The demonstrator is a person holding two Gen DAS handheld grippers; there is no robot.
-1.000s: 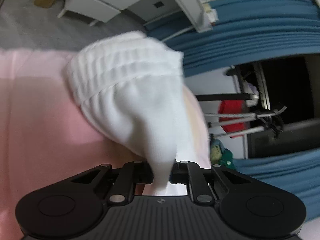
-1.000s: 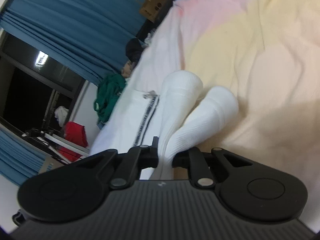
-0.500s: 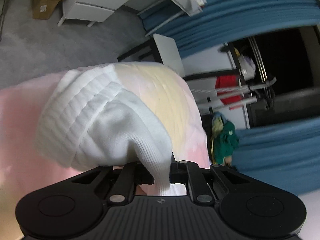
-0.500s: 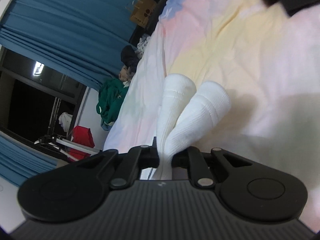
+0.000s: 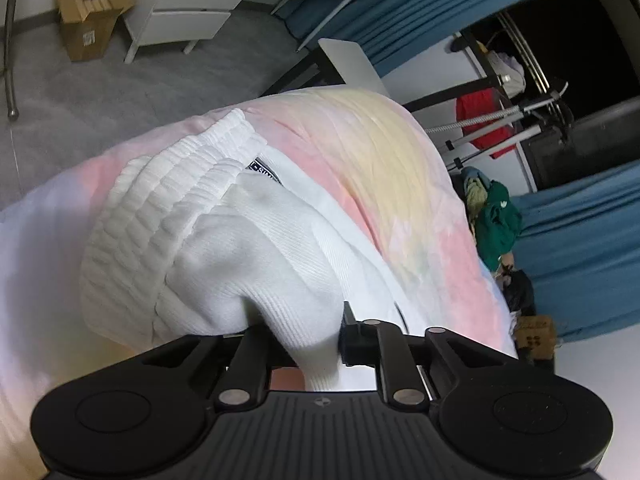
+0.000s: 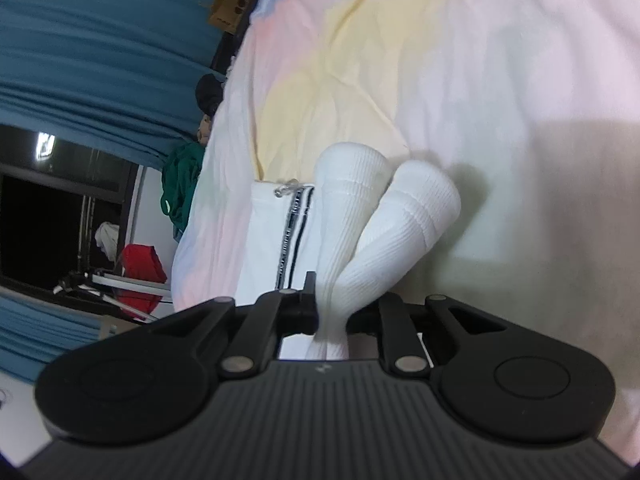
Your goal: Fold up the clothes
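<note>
Socks (image 6: 372, 236) pinched at both ends | left gripper (image 5: 312, 336) clamped | right gripper (image 6: 332, 316) clamped

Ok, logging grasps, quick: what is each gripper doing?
Left gripper: shut on the white socks.
Right gripper: shut on the white socks.

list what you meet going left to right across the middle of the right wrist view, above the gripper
Blue pleated curtain → green bundled garment → white folded garment with black striped band → pair of white ribbed socks pinched in the right gripper → pastel pink-and-yellow bedsheet.
</note>
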